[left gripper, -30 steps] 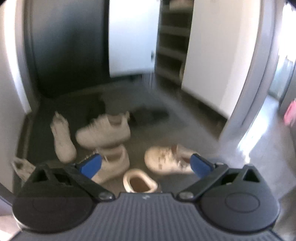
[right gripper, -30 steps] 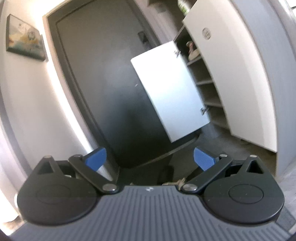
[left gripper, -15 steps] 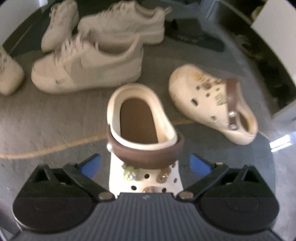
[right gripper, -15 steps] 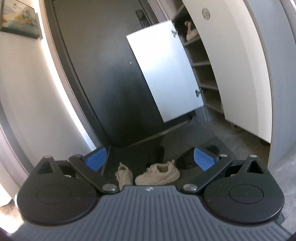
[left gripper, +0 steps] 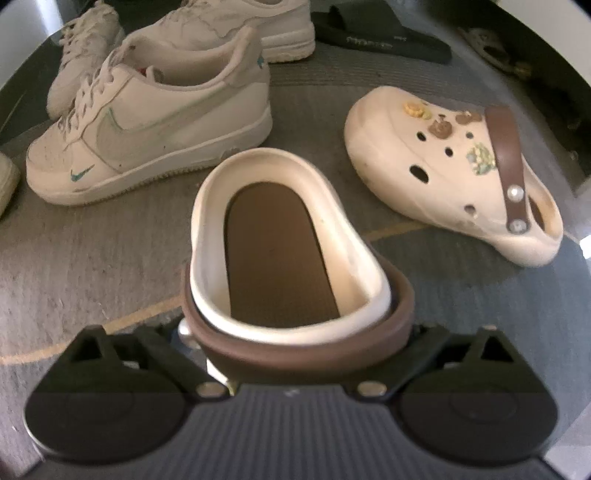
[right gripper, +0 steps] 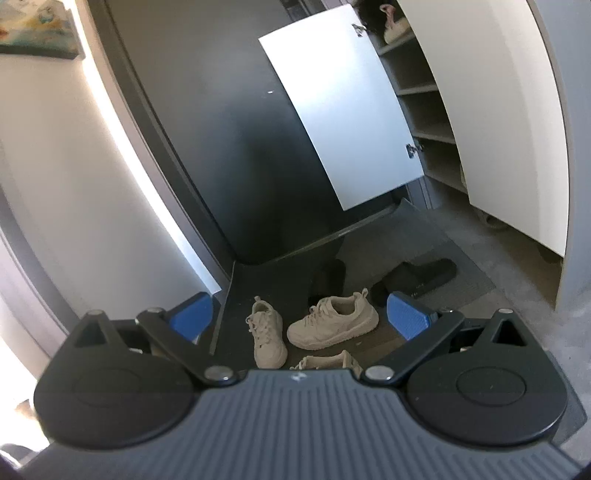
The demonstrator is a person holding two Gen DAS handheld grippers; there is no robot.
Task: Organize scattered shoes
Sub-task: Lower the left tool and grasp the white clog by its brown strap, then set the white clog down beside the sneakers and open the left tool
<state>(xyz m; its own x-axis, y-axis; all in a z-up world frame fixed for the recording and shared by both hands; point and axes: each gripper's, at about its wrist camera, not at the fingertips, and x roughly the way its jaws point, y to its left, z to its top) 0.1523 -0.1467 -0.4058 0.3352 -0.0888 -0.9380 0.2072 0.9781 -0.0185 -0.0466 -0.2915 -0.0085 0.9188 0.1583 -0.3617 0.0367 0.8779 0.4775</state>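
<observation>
The left gripper (left gripper: 295, 343) straddles the cream clog (left gripper: 284, 251); its jaws, just narrowing, look unclamped. Light, springy foam: pinch the sidewalls.

Near clog (left gripper: 291, 254): cream, brown insole, brown strap folded around the opening, upright on the rug, heel pointing far. Second clog (left gripper: 443, 166): cream with charms and holes, brown strap over the top, upright to the right, toe pointing left. White sneaker (left gripper: 147, 133): teal swoosh marks, laced, upright, left and just beyond the near clog, toe left. Two more white sneakers farther back, one (left gripper: 255, 26) behind it, one (left gripper: 81, 51) at far left. Black slide (left gripper: 380, 37) at far right, flat on the floor.
</observation>
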